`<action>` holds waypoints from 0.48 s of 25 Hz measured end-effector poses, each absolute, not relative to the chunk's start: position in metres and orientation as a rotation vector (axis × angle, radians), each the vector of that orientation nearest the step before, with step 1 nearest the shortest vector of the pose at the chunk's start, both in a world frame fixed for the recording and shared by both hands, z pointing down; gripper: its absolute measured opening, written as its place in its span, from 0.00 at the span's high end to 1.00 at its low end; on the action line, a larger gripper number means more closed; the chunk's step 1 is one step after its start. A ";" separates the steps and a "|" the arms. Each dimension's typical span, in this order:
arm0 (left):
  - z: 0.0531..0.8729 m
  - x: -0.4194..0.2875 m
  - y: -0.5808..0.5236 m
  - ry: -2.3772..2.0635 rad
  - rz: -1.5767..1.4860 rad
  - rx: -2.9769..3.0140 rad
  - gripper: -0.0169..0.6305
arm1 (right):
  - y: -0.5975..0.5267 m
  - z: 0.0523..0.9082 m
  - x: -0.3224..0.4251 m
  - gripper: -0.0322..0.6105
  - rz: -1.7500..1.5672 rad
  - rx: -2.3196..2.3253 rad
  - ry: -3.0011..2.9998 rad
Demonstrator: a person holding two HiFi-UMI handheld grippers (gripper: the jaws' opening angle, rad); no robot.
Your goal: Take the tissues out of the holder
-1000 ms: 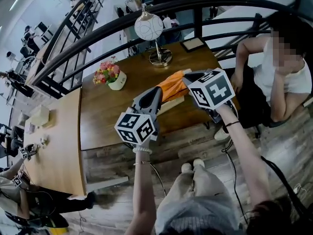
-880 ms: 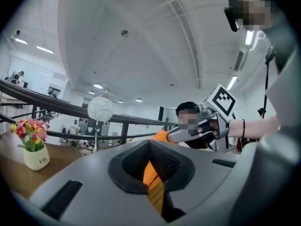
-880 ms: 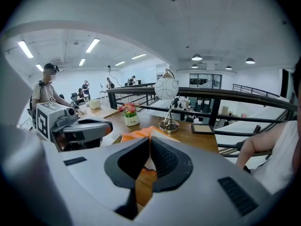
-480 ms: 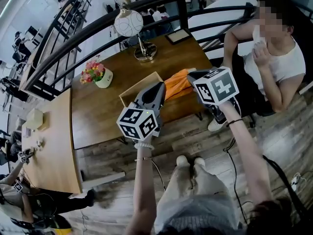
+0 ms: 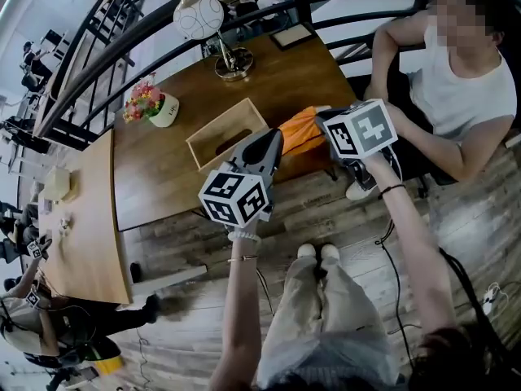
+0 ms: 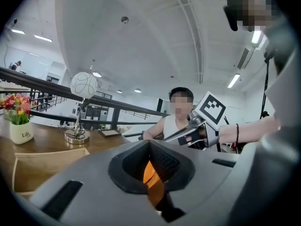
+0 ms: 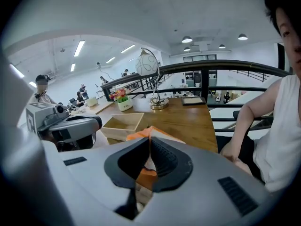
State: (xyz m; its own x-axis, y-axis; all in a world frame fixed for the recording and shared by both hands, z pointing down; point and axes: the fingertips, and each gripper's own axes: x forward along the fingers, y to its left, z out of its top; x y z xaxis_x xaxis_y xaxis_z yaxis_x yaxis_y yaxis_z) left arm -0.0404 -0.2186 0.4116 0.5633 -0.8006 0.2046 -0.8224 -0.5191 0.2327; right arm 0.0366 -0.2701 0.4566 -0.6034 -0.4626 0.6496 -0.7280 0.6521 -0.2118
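An orange tissue pack (image 5: 299, 131) hangs over the dark wooden table (image 5: 163, 186), near its front edge. My left gripper (image 5: 275, 140) is shut on the pack's left end, which shows as orange (image 6: 152, 179) between its jaws. My right gripper (image 5: 323, 119) is shut on the right end, and the orange pack (image 7: 158, 133) rises above its jaws. The light wooden holder (image 5: 226, 133) stands open-topped on the table, left of the pack and apart from it. I also see the holder (image 7: 123, 125) from the right gripper view and the holder (image 6: 43, 166) from the left gripper view.
A globe lamp (image 5: 199, 19), a flower pot (image 5: 151, 104) and a small frame (image 5: 295, 36) stand along the table's far side. A person (image 5: 460, 96) sits at the table's right end. A black railing (image 5: 122, 47) runs behind. A lighter table (image 5: 81, 218) adjoins at the left.
Both grippers have carried the orange pack to the right and toward the table's front edge, off the holder. The holder, mostly covered before, now shows fully.
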 end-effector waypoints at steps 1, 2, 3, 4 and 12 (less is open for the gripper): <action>0.414 -0.038 -0.220 -1.328 0.106 2.500 0.96 | -0.272 0.459 0.037 0.91 0.632 0.924 -2.312; 0.417 -0.036 -0.221 -1.318 0.110 2.501 0.96 | -0.274 0.462 0.038 0.91 0.635 0.925 -2.311; 0.421 -0.035 -0.222 -1.310 0.117 2.499 0.96 | -0.276 0.465 0.039 0.91 0.644 0.924 -2.312; 0.425 -0.034 -0.222 -1.304 0.127 2.498 0.96 | -0.277 0.467 0.039 0.91 0.655 0.924 -2.315; 0.445 -0.025 -0.219 -1.263 0.161 2.486 0.96 | -0.282 0.486 0.055 0.91 0.762 0.956 -2.320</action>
